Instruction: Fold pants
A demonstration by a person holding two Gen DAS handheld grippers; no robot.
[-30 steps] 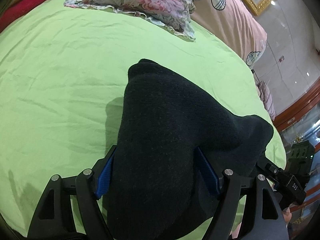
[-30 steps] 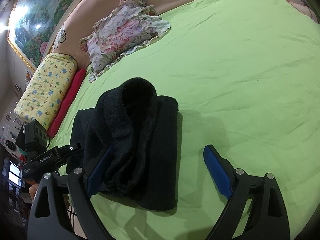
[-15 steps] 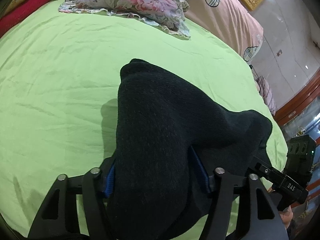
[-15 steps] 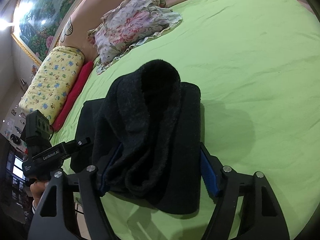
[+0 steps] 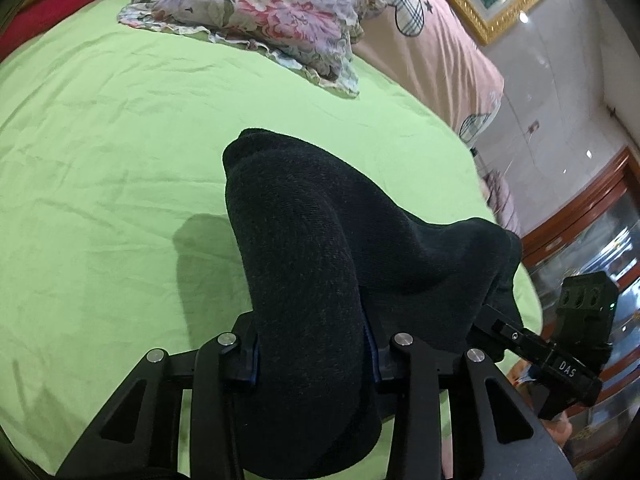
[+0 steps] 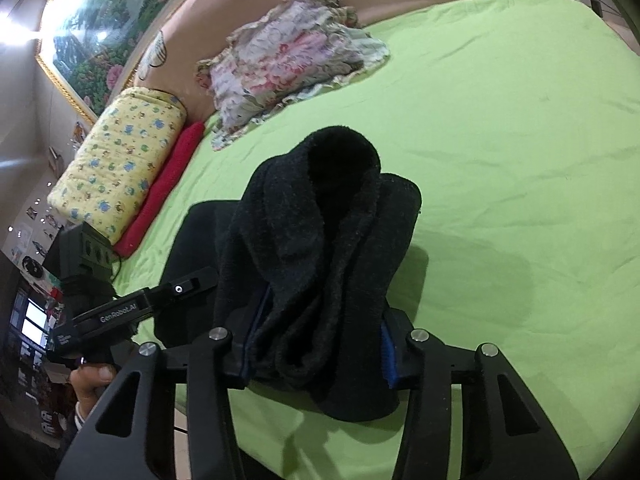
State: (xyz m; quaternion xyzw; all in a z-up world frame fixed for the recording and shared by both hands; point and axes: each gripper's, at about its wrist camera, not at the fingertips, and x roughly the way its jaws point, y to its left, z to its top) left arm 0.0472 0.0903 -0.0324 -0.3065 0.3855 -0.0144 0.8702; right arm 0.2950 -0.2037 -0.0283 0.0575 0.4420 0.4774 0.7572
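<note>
- The black pants sit bunched up near the close edge of the bed, on the green sheet, with both tools gripping them at once.
- The left gripper has its jaws pinching a thick roll of the dark knit; the fabric fills the whole gap between them and humps up and away towards the middle of the bed.
- The right gripper has its jaws clamped on the other end of the bundle; a strip of blue pad shows on one finger where the cloth does not cover it.
- From the right wrist view the pants show a fleecy inside, doubled over in several layers, with a rounded fold standing up at the far end and a flatter layer spread beneath towards the left tool.
- Each tool shows up in the other's camera: the left one beside the pants, with a hand wrapped around its handle, and the right one at the edge of the left wrist view.
- A dark shadow lies on the sheet beside the bundle.
- Farther up the bed a floral pillow lies crumpled near a pink headboard.
- A yellow patterned pillow lies on a red cushion at the bed's left side.
- A gold-framed painting hangs above the headboard.
</note>
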